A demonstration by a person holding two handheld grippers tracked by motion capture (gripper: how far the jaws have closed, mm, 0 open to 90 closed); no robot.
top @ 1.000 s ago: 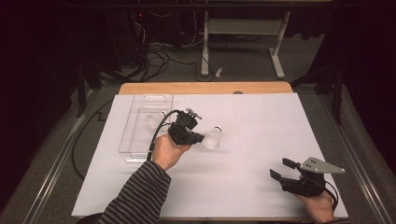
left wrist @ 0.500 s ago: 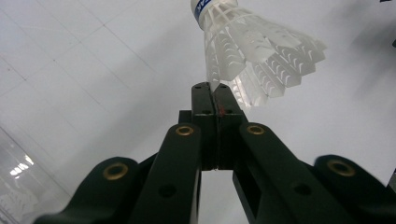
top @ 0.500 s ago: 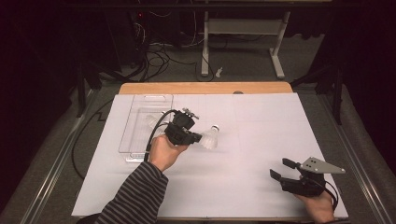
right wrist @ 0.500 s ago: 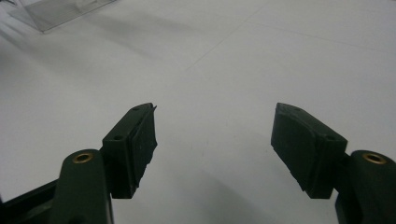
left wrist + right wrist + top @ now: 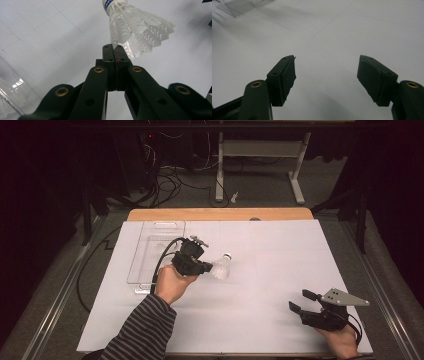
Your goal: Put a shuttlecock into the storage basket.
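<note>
A white feather shuttlecock [image 5: 221,266] with a blue band round its cork is held just above the white table cover [image 5: 260,320], left of the middle. My left gripper [image 5: 204,267] is shut on the edge of its feather skirt. In the left gripper view the two jaws [image 5: 113,47] meet tight, pinching a feather of the shuttlecock [image 5: 135,27], whose cork points away from the camera. My right gripper [image 5: 299,302] rests near the table's front right edge, open, and in its own view nothing lies between the pads [image 5: 327,75].
A clear plastic box [image 5: 150,251] stands just left of the left hand, also at the lower left of the left gripper view [image 5: 10,90] and the top left of the right gripper view [image 5: 244,5]. Beyond the table are a wooden edge [image 5: 220,214], cables and a stand.
My left gripper has shifted slightly left toward the clear box, carrying the shuttlecock. The right gripper has kept still.
</note>
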